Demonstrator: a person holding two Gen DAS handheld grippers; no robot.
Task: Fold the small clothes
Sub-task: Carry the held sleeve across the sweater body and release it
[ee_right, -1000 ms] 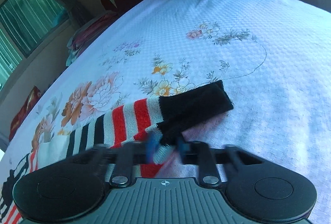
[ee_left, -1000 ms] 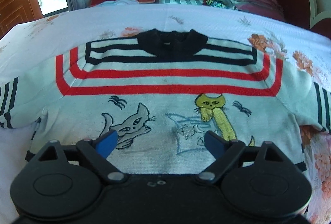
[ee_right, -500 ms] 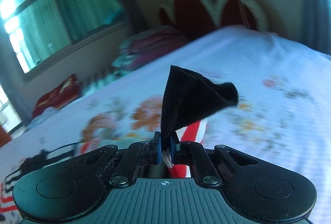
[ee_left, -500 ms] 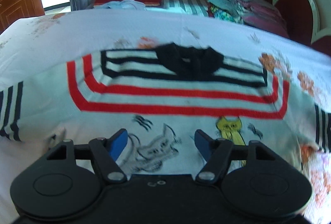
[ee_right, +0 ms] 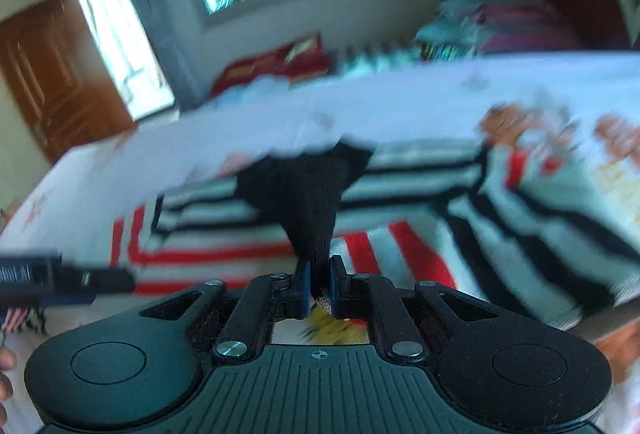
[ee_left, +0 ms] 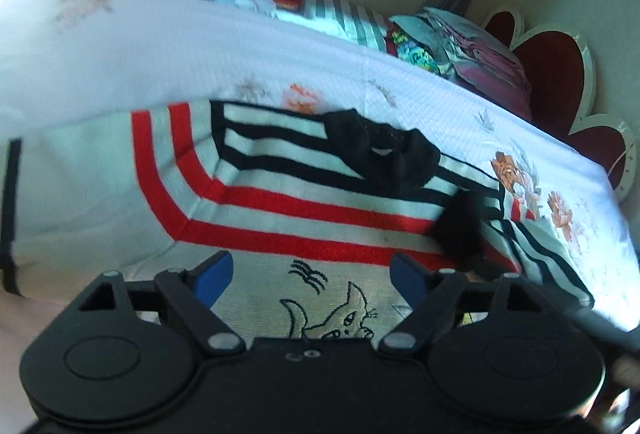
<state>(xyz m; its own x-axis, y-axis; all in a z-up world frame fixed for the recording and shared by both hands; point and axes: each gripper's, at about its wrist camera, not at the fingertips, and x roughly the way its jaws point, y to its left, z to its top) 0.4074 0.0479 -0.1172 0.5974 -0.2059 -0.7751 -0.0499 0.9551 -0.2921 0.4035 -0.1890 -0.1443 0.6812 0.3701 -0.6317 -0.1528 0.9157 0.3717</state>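
Sweater, white knit with red and black stripes (ee_left: 280,201), flat on flowered white bedspread (ee_left: 160,45) | right gripper (ee_right: 320,284) clenched on black sleeve cuff (ee_right: 312,201), 12 o'clock | left gripper (ee_left: 308,274) just widened, empty, cat embroidery (ee_left: 340,318) between fingers | right view alone shows wooden door (ee_right: 60,73), 10 o'clock | no readable writing.

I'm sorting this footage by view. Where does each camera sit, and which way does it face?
Left wrist: on the left gripper, jaws open, looking down across the sweater toward the window wall.
Right wrist: on the right gripper, clamped on the black cuff; fingertips at lower left.
Shared: sweater, cuff, bedspread.
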